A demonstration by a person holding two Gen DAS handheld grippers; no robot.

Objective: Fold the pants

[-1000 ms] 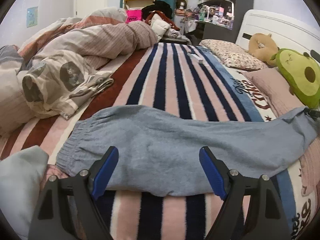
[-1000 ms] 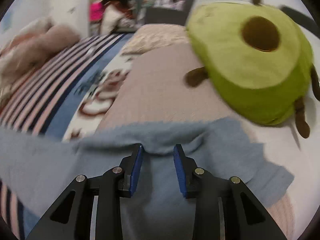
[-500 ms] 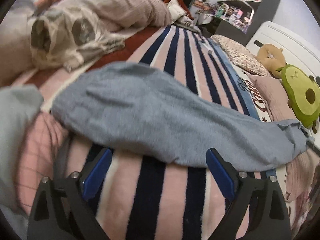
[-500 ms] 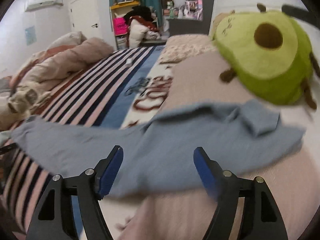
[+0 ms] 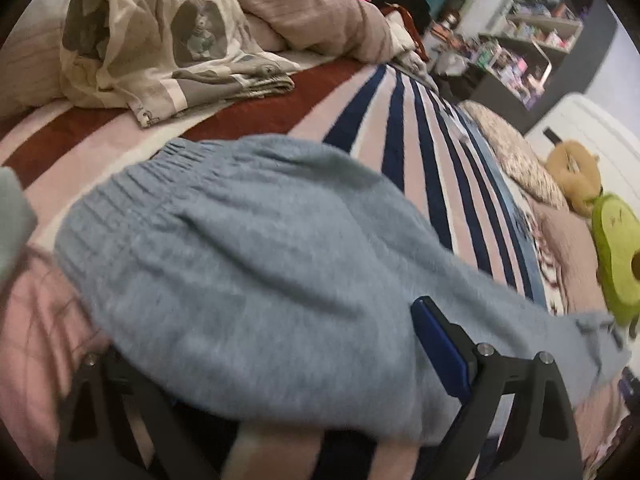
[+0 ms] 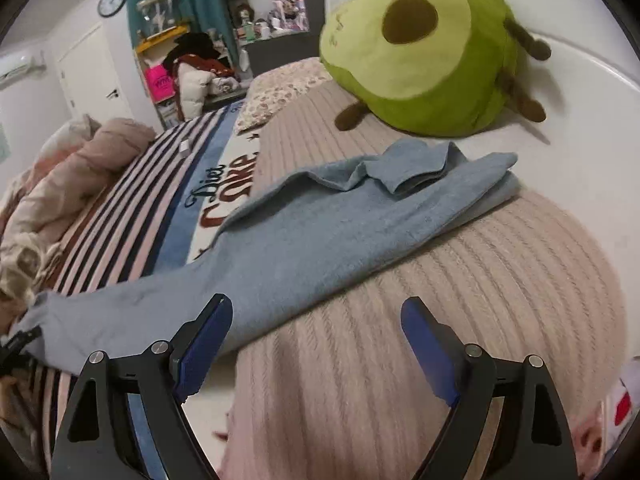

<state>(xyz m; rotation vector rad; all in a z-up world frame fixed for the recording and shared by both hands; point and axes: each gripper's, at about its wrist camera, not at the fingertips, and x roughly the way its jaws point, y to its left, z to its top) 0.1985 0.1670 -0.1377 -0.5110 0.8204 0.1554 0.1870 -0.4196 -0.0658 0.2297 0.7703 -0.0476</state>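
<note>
Grey-blue knit pants (image 5: pixel 256 280) lie folded lengthwise across the striped bed, ribbed waistband at the left, legs running right. In the right wrist view the legs (image 6: pixel 320 240) stretch over a ribbed pink pillow, hems rumpled near the avocado plush. My left gripper (image 5: pixel 280 360) is open at the pants' near edge by the waist; its left finger is hidden under the cloth, the right finger (image 5: pixel 440 348) rests on top. My right gripper (image 6: pixel 316 344) is open and empty, just short of the legs, holding nothing.
A green avocado plush (image 6: pixel 424 56) lies beyond the hems, against the white headboard (image 6: pixel 580 92). The ribbed pink pillow (image 6: pixel 460 300) fills the foreground. Rumpled duvets and a printed cloth (image 5: pixel 160 40) lie behind the waistband. Shelves and clutter stand beyond the bed.
My right gripper let go of the leg hems, opened and drew back. My left gripper moved in and down to the waist end; the cloth now covers its left finger.
</note>
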